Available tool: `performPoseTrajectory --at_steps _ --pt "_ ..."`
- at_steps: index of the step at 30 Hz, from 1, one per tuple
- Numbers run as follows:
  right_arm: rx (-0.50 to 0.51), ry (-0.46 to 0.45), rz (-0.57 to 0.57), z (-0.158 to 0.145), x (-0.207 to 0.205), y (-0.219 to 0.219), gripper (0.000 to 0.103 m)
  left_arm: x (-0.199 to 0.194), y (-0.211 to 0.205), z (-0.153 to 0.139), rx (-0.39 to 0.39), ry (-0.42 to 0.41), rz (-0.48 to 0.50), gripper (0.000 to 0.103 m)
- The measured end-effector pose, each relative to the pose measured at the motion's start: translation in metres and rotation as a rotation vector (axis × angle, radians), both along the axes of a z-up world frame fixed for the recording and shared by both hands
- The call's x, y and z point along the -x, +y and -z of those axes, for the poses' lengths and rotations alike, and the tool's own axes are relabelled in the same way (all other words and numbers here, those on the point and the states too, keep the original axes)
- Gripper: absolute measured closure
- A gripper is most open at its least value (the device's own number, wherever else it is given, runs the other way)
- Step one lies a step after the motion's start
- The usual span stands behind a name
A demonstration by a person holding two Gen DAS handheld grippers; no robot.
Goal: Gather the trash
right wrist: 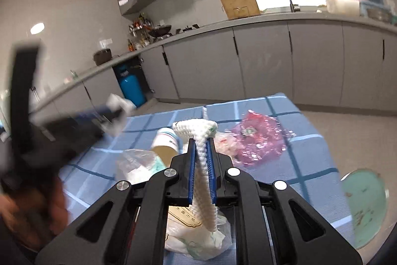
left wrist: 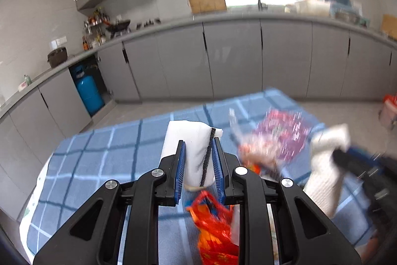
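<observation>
The left gripper (left wrist: 199, 163) squeezes a soft white pouch (left wrist: 191, 148) with a black strip. The right gripper (right wrist: 201, 165) pinches bumpy white paper towel (right wrist: 202, 165) above the blue checked surface (right wrist: 307, 165).

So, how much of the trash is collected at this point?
Nothing looks binned yet. In hand: left tongs grip a white packet; right tongs grip a white towel. Left on the blue cloth: pink wrapper, clear bags.
</observation>
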State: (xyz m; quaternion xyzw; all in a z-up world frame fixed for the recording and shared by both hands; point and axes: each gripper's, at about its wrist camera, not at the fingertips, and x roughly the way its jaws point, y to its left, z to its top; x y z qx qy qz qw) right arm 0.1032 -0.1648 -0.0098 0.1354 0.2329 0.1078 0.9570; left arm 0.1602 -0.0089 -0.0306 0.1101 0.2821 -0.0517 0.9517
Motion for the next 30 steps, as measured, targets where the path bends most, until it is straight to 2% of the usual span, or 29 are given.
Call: performPoseTrajectory --at_steps 5,9,14,19,24,28,30 --pt "-0.081 -0.009 -0.023 -0.003 -0.001 -0.01 0.092 -0.012 -0.013 0.049 -0.069 0.097 -0.008 0.08" --pt "-0.143 -0.011 -0.026 -0.003 -0.002 -0.02 0.092 -0.011 -0.018 0.059 -0.097 0.108 0.004 0.08" --pt "-0.13 -0.035 0.023 -0.013 0.008 -0.041 0.092 -0.005 -0.01 0.033 -0.091 0.046 -0.004 0.08" --pt "-0.108 -0.052 0.075 -0.019 0.015 -0.062 0.092 -0.001 -0.004 -0.01 -0.046 -0.028 -0.005 0.08" --pt "-0.029 -0.041 0.188 -0.01 0.026 -0.097 0.092 0.001 -0.044 -0.036 -0.021 -0.073 0.104 0.08" --pt "0.039 -0.004 0.298 0.003 0.038 -0.132 0.092 -0.001 -0.093 -0.034 0.008 -0.064 0.21 0.08" --pt "0.075 0.025 0.354 0.013 0.043 -0.151 0.092 -0.005 -0.116 -0.029 0.052 -0.025 0.272 0.08"
